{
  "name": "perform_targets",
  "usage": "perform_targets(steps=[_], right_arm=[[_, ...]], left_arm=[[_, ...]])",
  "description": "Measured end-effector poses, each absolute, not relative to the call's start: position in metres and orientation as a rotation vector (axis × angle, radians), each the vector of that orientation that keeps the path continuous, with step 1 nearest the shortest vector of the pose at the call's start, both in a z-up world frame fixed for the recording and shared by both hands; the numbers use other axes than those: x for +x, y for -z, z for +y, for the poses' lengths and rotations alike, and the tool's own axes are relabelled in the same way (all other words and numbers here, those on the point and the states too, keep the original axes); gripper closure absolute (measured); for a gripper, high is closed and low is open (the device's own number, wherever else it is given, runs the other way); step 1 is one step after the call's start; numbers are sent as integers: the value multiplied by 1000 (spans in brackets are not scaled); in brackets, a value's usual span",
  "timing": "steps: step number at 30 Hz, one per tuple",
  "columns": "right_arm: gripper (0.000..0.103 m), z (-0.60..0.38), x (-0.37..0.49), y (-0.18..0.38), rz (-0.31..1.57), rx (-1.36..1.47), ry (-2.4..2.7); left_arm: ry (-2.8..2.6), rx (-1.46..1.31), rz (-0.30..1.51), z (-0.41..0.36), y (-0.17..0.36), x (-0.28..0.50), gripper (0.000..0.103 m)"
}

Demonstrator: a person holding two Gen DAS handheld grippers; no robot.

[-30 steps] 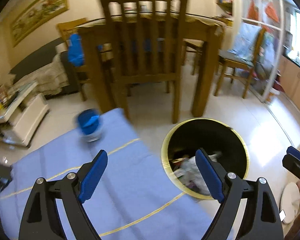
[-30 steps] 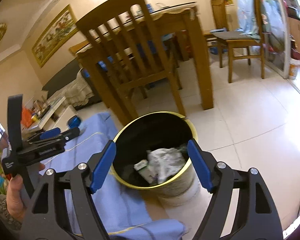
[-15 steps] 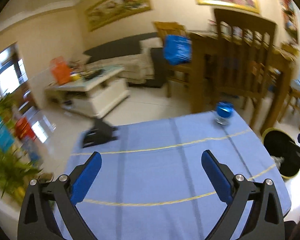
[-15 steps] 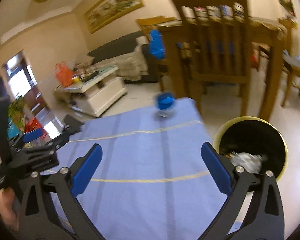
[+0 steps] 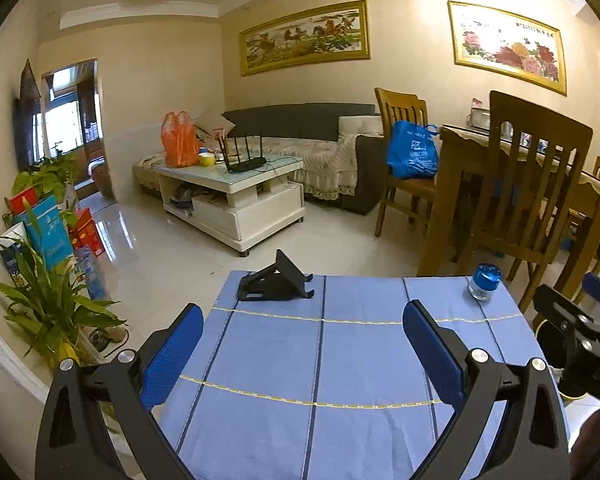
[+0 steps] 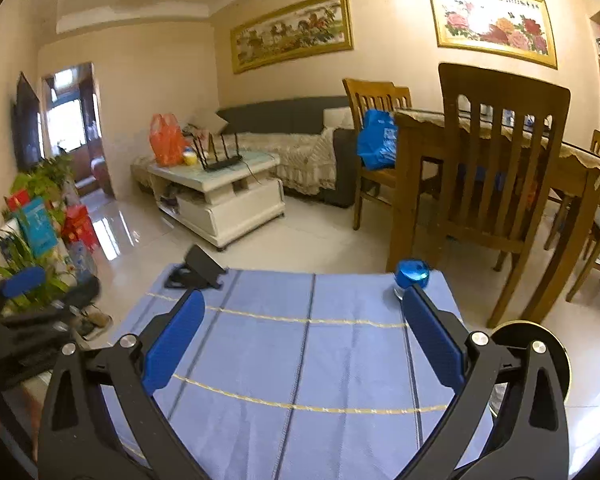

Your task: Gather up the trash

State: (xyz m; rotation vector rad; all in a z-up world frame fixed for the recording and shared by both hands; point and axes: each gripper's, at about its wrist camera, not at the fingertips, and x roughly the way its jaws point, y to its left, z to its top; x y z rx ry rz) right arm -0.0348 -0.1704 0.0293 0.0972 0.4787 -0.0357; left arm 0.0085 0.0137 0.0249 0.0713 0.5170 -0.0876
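Presently over the blue-clothed surface (image 5: 340, 360): left gripper (image 5: 304, 356) spread wide, nothing between the pads. Right gripper (image 6: 306, 344) likewise spread, empty. Trash bin (image 6: 540, 344) on the floor just beside the surface's right edge, gold rim partly hidden behind the right gripper's finger; contents not readable from here. Blue-capped jar (image 5: 484, 282) upright at far right corner. Black stand (image 5: 276, 280) at far left edge. Wooden chair (image 6: 496, 160) beyond.

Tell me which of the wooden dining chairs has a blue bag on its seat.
The wooden chair nearest the grey sofa, at the table's far end, carries the blue bag. The tall-backed chair beside the blue-clothed table has none.
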Motion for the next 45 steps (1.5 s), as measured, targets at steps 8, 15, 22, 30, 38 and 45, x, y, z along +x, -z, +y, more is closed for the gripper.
perform_targets(steps=[8, 15, 22, 30, 38, 45], right_arm=[[5, -180, -46, -26, 468, 108, 50], [5, -187, -45, -22, 482, 123, 47], [5, -190, -46, -23, 480, 125, 47], [5, -186, -50, -22, 474, 124, 38], [5, -184, -52, -19, 476, 126, 30], [5, -185, -52, -20, 477, 127, 30]], left_arm=[[91, 72, 501, 11, -25, 4, 6], [102, 80, 507, 9, -23, 2, 6], [115, 79, 508, 9, -23, 0, 6], [107, 69, 513, 15, -22, -1, 6], [104, 74, 514, 14, -21, -1, 6], [108, 72, 517, 14, -21, 1, 6]])
